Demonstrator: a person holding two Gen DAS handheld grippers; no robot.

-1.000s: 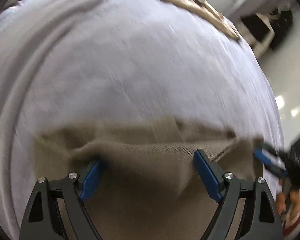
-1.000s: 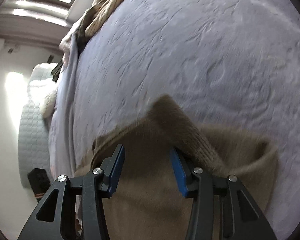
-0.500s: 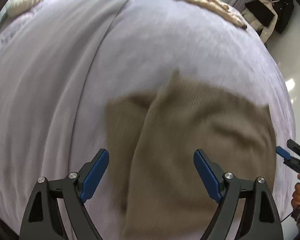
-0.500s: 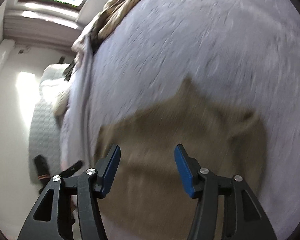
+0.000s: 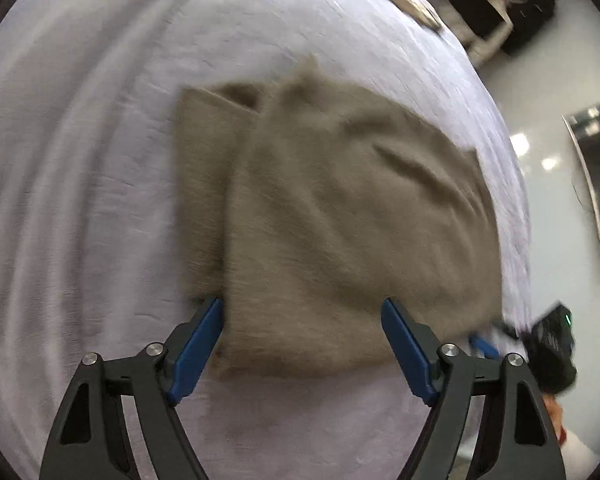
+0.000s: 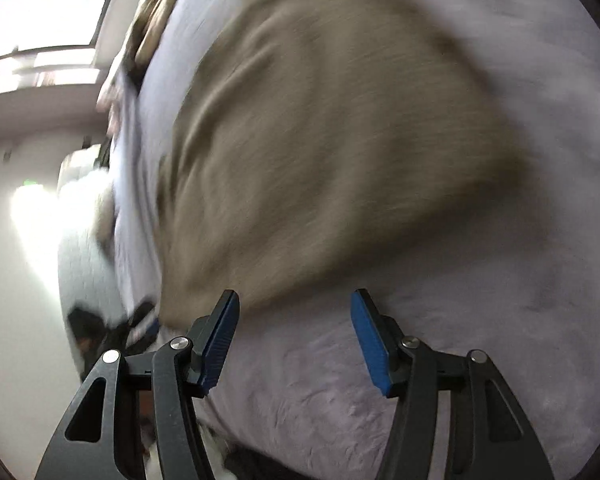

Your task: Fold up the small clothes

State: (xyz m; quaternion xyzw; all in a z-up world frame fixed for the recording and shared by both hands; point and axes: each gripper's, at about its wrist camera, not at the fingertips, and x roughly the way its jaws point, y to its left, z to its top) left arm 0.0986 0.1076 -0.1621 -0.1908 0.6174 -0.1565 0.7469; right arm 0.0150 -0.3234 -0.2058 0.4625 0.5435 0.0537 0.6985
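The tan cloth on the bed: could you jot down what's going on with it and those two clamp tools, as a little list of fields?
garment: tan knit cloth, folded over itself, one layer sticking out along its left side
resting on: pale lilac bedcover, lying flat
left gripper: open, jaws have just been closing, cloth's near edge between them, no grip seen
right gripper: open, bedcover between the fingers, beside the cloth's near edge
background: heap of other clothes at the bed's far end
sharpness: both views blurred
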